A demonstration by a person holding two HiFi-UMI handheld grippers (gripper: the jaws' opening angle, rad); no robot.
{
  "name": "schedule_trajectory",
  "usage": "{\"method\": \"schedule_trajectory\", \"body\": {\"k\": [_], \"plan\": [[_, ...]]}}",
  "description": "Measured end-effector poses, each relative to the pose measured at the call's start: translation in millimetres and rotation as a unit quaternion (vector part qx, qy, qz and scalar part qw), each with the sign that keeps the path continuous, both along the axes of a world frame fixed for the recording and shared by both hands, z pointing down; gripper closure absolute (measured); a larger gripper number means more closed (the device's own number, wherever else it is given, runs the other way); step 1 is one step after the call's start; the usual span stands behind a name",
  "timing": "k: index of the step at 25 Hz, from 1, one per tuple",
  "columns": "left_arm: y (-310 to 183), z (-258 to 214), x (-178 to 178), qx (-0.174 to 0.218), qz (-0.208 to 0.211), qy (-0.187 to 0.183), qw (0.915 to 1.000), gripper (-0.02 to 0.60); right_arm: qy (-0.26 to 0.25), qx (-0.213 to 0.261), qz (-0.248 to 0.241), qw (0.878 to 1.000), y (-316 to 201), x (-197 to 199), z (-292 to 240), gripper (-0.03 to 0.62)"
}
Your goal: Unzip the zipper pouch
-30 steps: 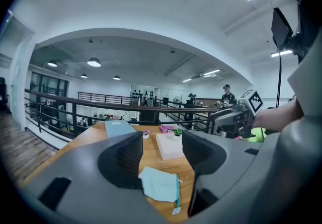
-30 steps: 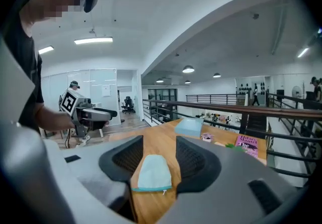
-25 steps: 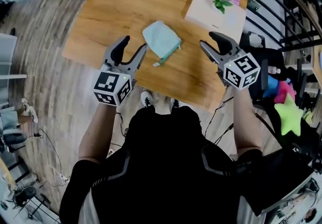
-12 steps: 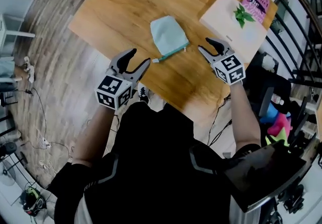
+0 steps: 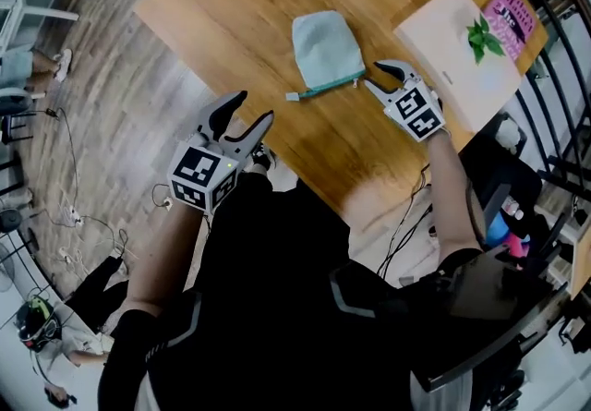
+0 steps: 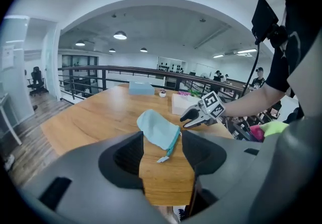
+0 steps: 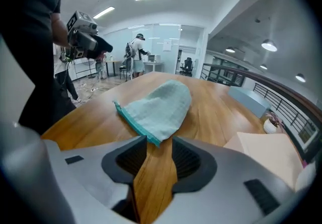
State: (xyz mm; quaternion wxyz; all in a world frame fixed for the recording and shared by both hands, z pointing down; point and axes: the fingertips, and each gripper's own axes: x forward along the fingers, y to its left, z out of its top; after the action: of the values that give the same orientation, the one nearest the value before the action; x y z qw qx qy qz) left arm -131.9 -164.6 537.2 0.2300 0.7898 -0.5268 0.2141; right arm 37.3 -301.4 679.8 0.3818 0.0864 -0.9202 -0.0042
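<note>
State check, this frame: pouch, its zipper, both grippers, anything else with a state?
zipper pouch: flat on the table, untouched.
zipper: looks fully shut.
left gripper: open, empty.
right gripper: open, jaws have just been closing, nothing between them; pouch corner just ahead of the tips.
pink book: closed, lying flat.
</note>
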Motion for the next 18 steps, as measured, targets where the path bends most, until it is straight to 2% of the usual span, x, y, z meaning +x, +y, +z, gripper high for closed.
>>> {"method": "schedule_trajectory", "body": {"k": [7, 11, 14, 18], "plan": [[11.2, -1.2, -10.9, -0.001, -0.014, -0.014, 0.9998, 0.327, 0.047, 0.049, -0.093, 0.993, -0.7, -10.0, 16.5, 0.458], [15.1, 0.6, -17.0, -0.002, -0.021, -0.019, 0.9996, 0.327, 0.056, 0.057, -0.137, 0.987, 6.3, -11.8, 19.5, 0.467], [14.9, 3.5, -21.9, -0.003, -0.031, -0.019, 0.9994, 0.327, 0.063, 0.067, -0.153, 0.984, 8.7, -13.5, 22.4, 0.495], [15.4, 8.0, -25.1, -0.011, -0.023, -0.018, 0.9995, 0.327, 0.063, 0.067, -0.164, 0.982, 11.5, -20.4, 24.9, 0.488]]}}
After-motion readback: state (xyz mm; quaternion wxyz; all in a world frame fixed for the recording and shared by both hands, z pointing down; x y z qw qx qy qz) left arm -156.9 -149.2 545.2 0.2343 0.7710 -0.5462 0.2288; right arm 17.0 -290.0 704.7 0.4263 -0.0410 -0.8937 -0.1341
